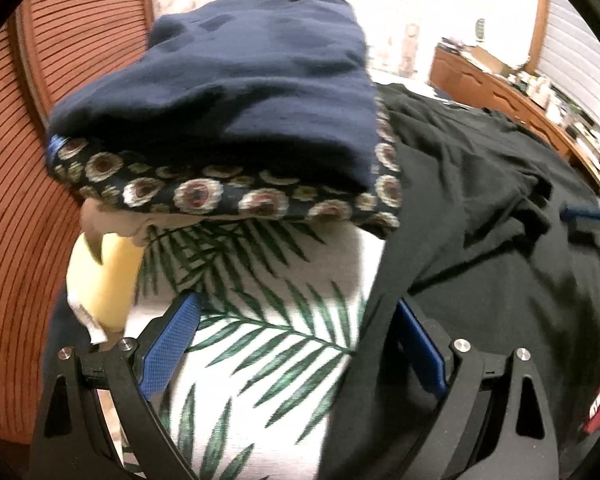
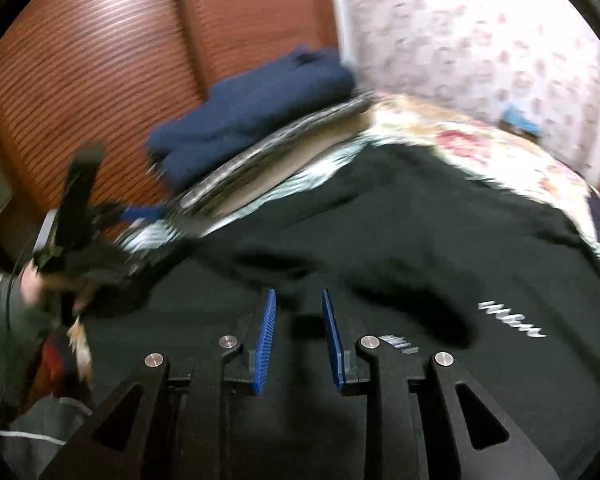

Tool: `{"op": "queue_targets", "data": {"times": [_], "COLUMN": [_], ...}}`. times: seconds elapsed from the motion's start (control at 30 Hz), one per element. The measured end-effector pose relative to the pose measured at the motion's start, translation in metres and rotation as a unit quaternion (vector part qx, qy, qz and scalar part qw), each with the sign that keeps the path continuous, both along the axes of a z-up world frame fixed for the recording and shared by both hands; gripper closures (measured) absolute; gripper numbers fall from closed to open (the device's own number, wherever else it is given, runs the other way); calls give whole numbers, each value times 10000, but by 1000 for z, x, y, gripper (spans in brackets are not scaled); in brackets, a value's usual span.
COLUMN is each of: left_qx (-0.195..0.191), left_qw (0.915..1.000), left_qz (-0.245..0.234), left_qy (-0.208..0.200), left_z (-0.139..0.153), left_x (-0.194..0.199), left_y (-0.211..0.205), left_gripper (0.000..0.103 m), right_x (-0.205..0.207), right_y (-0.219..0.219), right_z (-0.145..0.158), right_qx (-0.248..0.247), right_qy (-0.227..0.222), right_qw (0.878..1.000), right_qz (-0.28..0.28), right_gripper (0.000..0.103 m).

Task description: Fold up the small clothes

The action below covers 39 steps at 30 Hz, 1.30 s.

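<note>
**Black shirt spread, neither gripper on cloth**

Blue-padded right gripper hangs nearest, jaws narrowly apart, nothing between them, angled down over the black cotton T-shirt with white lettering, which lies spread across the bed's near-right. Left gripper is spread wide and empty, straddling the shirt's left edge over the palm-leaf print sheet. Risk: right view is blurred, so a hasty pinch may snag two layers. Folded navy garment sits far-left, close enough to bump.
</note>
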<state>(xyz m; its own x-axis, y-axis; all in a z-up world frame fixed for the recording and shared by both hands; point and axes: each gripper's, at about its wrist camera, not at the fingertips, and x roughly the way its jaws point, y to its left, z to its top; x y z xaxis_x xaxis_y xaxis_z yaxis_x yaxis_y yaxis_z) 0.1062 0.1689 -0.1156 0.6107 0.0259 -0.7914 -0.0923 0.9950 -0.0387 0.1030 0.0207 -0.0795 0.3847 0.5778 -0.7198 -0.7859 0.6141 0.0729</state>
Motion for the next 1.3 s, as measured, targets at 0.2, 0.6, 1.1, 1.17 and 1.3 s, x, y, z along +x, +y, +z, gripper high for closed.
{"op": "queue_targets", "data": {"times": [0.2,0.6,1.1,1.17,1.3], "left_qx": [36,32,0,-46,-112], "left_qw": [10000,10000,9976,9960,9917], "left_qz": [3,-17,-229,-346,-772], "left_qy": [5,-1,-657,-828,-1020], "left_z": [0,0,32,44,62], "left_x": [-1,-2,-53,-59,-48], "left_y": [-3,-3,-19,-27,-62], "left_gripper": [8,8,8,8,8], "right_x": [16,17,-22,-25,-27], "right_y": [21,18,-33,-47,-78], "right_z": [-36,-22,-24,-20,-21], "right_qx": [-589,-622,-97,-38,-157], "right_qy": [64,-210,-12,-149,-301], "right_qw": [9977,9977,9993,9985,9951], "right_qz": [-343,-178,-373,-529,-925], "right_gripper": [78,97,82,78,57]}}
